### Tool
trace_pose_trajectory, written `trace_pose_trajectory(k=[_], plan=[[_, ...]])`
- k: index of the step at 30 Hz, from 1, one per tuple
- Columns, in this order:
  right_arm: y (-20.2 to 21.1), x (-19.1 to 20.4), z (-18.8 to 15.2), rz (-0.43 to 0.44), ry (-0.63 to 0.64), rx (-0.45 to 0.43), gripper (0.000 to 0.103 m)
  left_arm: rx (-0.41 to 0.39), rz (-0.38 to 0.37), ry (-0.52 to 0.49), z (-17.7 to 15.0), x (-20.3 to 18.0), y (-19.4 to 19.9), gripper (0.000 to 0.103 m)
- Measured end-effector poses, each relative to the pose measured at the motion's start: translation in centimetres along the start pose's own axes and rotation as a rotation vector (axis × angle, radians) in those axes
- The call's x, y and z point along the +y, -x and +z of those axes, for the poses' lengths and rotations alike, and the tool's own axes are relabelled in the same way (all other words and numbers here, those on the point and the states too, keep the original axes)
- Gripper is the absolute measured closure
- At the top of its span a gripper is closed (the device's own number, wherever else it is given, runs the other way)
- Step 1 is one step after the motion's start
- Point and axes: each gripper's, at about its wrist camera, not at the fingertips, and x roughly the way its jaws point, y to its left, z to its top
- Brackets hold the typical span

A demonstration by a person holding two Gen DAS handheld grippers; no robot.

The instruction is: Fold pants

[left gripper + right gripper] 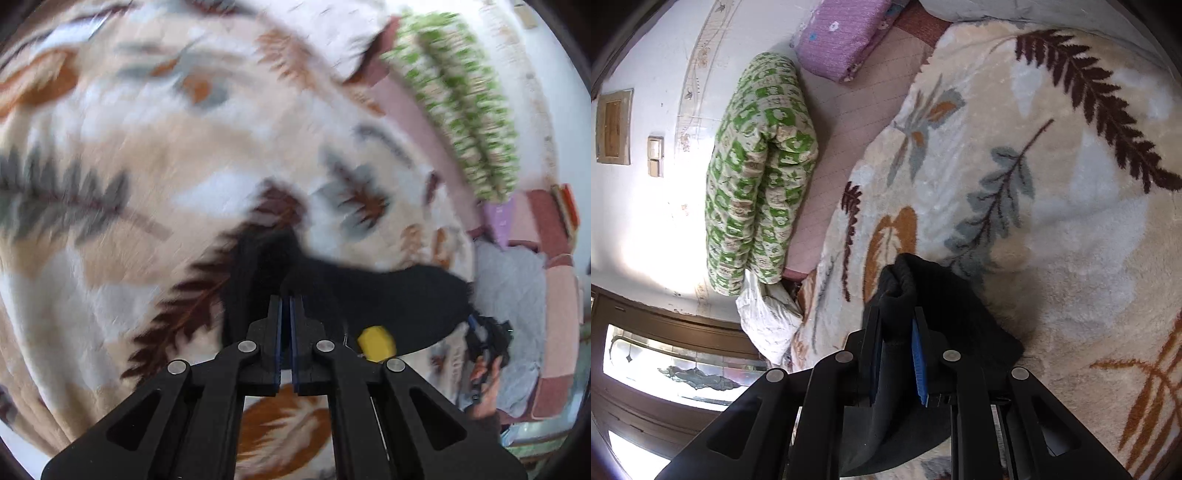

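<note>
1. Pants (945,332): black, soft knit/fleece-looking fabric, bunched on the leaf-print blanket (1052,229) that covers the bed. Part hangs between the two grippers, rest lies on the blanket.
2. R gripper (897,332): jaws pinched on a thick rolled fold of the pants; fabric bulges above the pads. Blue pad face visible on one side.
3. L gripper (286,306): jaws fully together, only a thin slit between the blue pads. Black cloth sits right at and past the tips; looks like a thin edge may be pinched, but can't confirm from this view (heavy blur).
4. Handling, my judgement: light, limp, no stiffness, so it will sag and drape between grip pts. Fleecy surface shouldn't slip on the pads. Not fragile. Best hold = doubled edges/hem or waistband, both ends, pulled taut before laying flat.
5. L view only: yellow tag-like patch (376,341) beside the pants, the other gripper in a hand (487,384) at lower R, grey cloth (513,295) beyond.
6. R view only: sharp picture of the grip, green-patterned quilt roll (757,177), purple pillow (842,37), wall switch (654,155), window at lower L.
</note>
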Motion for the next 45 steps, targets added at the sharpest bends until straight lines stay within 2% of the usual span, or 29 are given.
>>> trace_pose_trajectory(k=[1,4,10,12,14,15,17,20,21,24,28,32,35,42,45], plan=[[-0.2,-0.8,-0.1,-0.01,-0.009,0.006,0.086,0.014,0.007,0.02,-0.3,1.0,-0.8,0.101],[-0.6,-2.3,-0.3,-0.038,-0.017,0.017,0.086,0.008,-0.072,0.09,-0.5,2.5,-0.8,0.101],[0.9,-2.6,-0.8,-0.059,0.011,0.034,0.078,0.012,-0.076,0.044,-1.0,1.5,0.6,0.101],[2.6,-2.0,-0.7,-0.113,0.046,0.013,0.069,0.003,-0.093,0.038,-1.0,1.4,1.6,0.101],[4.3,-1.0,-0.5,-0.143,0.091,-0.03,0.068,-0.018,-0.111,0.047,-0.5,1.5,2.6,0.101],[5.6,0.2,-0.5,-0.153,0.147,-0.07,0.068,-0.031,-0.124,0.045,-0.1,1.3,3.2,0.101],[6.3,2.5,-0.4,-0.165,0.25,-0.086,0.064,-0.054,-0.143,0.033,0.7,0.3,4.2,0.098],[4.8,6.9,-1.2,-0.157,0.405,-0.02,0.058,-0.056,-0.105,-0.011,1.7,-2.1,4.2,0.095],[3.3,8.5,-1.8,-0.146,0.456,0.039,0.056,-0.048,-0.09,-0.023,1.9,-2.7,3.9,0.095],[-0.7,11.7,-3.8,-0.15,0.559,0.153,0.056,0.018,-0.06,-0.07,2.7,-4.7,2.4,0.094],[-6.0,15.0,-6.1,-0.235,0.734,0.267,0.056,0.051,0.057,-0.099,3.7,-4.7,1.4,0.094],[-9.7,16.7,-7.8,-0.286,0.866,0.356,0.056,0.129,0.025,-0.053,4.1,-3.1,0.2,0.094],[-11.8,17.6,-8.3,-0.308,0.966,0.396,0.056,0.151,0.053,-0.075,3.9,-2.9,-0.4,0.094],[-16.1,18.1,-8.8,-0.341,1.083,0.529,0.054,0.179,0.069,-0.121,4.1,-2.8,-1.5,0.094],[-17.1,17.8,-9.2,-0.313,1.104,0.593,0.054,0.194,0.064,-0.164,4.3,-3.0,-1.9,0.094]])
